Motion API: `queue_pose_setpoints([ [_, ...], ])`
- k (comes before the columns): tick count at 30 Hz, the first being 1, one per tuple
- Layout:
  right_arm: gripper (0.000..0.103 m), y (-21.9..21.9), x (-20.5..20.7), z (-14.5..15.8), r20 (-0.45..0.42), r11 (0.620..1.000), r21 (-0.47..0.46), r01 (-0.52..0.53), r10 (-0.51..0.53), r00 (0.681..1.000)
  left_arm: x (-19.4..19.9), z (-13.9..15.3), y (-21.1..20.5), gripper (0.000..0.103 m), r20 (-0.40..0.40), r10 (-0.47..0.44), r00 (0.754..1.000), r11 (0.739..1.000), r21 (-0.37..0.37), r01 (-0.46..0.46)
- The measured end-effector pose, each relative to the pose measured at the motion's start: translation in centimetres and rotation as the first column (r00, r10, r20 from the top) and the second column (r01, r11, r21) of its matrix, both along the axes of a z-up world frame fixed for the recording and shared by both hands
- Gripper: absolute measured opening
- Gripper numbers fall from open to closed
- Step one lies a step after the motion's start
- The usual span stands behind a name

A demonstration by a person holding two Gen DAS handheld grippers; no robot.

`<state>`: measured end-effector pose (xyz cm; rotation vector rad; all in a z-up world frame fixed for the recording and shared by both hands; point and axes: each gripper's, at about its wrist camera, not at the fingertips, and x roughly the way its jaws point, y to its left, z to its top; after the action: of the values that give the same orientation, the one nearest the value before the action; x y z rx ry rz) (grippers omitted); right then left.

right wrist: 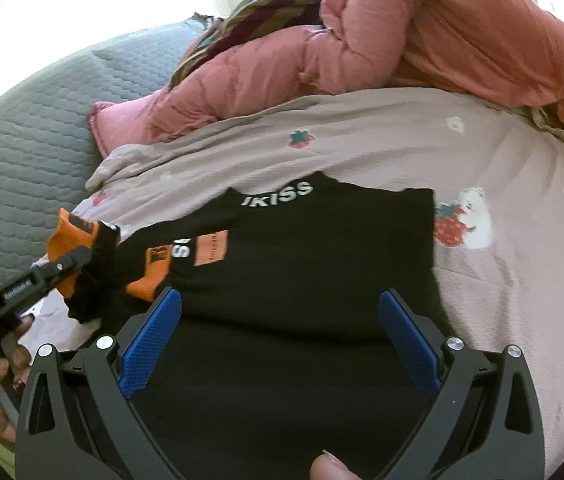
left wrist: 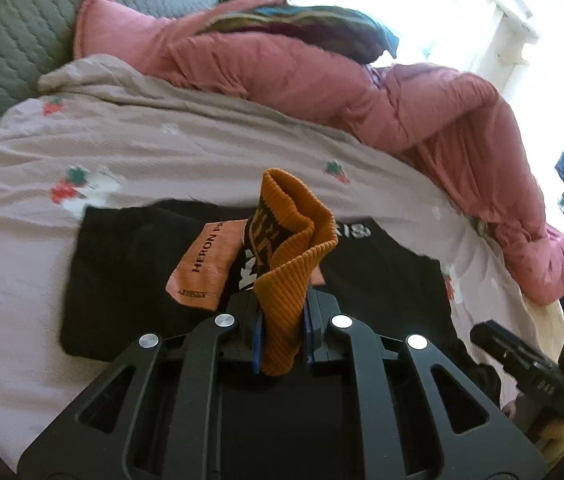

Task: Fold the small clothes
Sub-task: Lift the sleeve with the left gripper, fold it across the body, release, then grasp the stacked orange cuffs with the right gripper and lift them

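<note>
The left gripper point(left wrist: 282, 332) pinches an orange ribbed cuff point(left wrist: 288, 256), lifted clear of the bed sheet point(left wrist: 162, 140). The cuff belongs to a black garment point(right wrist: 302, 248) that lies mostly flat on the sheet, near the sheet's front edge, with white lettering and an orange label point(left wrist: 206, 264) facing up. The right gripper point(right wrist: 278, 344) hovers above the garment's near part with fingers spread wide and nothing between them.

Risks from here:
- The grip takes only a narrow strip of cuff. A fast pull could draw it out of the pads, and the sleeve would drop unfolded.
- The garment body is not pinned. Carrying the cuff across could drag the whole garment over the sheet and skew the fold.
- A pink quilt point(left wrist: 322, 80) is bunched along the far edge; a long sweep could catch it.

No containers are in view.
</note>
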<state>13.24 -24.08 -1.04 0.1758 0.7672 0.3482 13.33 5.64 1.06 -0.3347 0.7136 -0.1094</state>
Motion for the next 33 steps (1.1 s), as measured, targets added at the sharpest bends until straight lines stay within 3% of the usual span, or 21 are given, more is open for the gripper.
queue_pose_setpoints([
  [1, 0.098, -0.2, 0.1, -0.2, -0.005, 1.000, -0.001, 0.007, -0.007, 1.000, 0.2, -0.3, -0.3, 0.009, -0.004, -0.010, 1.000, 1.000, 0.000, 0.010],
  [3, 0.098, -0.4, 0.4, -0.5, -0.017, 1.000, -0.001, 0.017, -0.017, 1.000, 0.4, -1.1, -1.0, 0.020, -0.015, -0.048, 0.999, 0.999, -0.017, 0.048],
  [5, 0.098, -0.2, 0.5, -0.8, -0.030, 1.000, 0.003, 0.020, -0.020, 0.999, 0.4, -1.7, -1.5, 0.043, -0.021, -0.082, 0.996, 0.996, -0.029, 0.081],
  [8, 0.098, 0.7, 0.7, -1.4, -0.050, 1.000, -0.002, 0.005, -0.005, 0.999, 0.0, -2.1, -1.5, 0.052, -0.020, -0.105, 0.994, 0.994, -0.028, 0.104],
  [13, 0.098, 3.5, 0.7, -2.1, -0.074, 0.999, -0.017, -0.049, 0.048, 0.996, -0.7, -1.6, 1.0, 0.058, 0.013, -0.019, 1.000, 1.000, 0.013, 0.018],
  [17, 0.098, 6.6, 0.7, -2.5, -0.089, 0.992, -0.017, -0.122, 0.120, 0.989, -1.0, -1.6, 3.8, 0.061, 0.038, 0.111, 0.993, 0.986, 0.122, -0.114],
  [23, 0.098, 10.5, 1.5, -2.7, -0.088, 0.979, -0.057, -0.195, 0.190, 0.978, -1.0, -2.4, 6.2, 0.074, 0.014, 0.161, 0.987, 0.973, 0.164, -0.161],
  [28, 0.097, 12.4, 2.6, -3.8, -0.114, 0.969, -0.080, -0.235, 0.225, 0.968, -0.9, -2.8, 6.8, 0.085, 0.006, 0.165, 0.986, 0.975, 0.151, -0.164],
  [30, 0.093, 13.0, 2.9, -4.2, -0.126, 0.964, -0.090, -0.249, 0.237, 0.963, -0.6, -3.4, 7.0, 0.086, -0.014, 0.167, 0.986, 0.976, 0.147, -0.163],
  [31, 0.084, 13.4, 3.0, -4.4, -0.134, 0.961, -0.094, -0.260, 0.246, 0.960, -0.6, -3.5, 7.1, 0.086, -0.020, 0.169, 0.985, 0.976, 0.144, -0.165],
  [33, 0.078, 14.0, 3.2, -4.9, -0.145, 0.956, -0.100, -0.277, 0.261, 0.954, -0.7, -3.7, 7.4, 0.088, -0.024, 0.179, 0.983, 0.974, 0.142, -0.174],
])
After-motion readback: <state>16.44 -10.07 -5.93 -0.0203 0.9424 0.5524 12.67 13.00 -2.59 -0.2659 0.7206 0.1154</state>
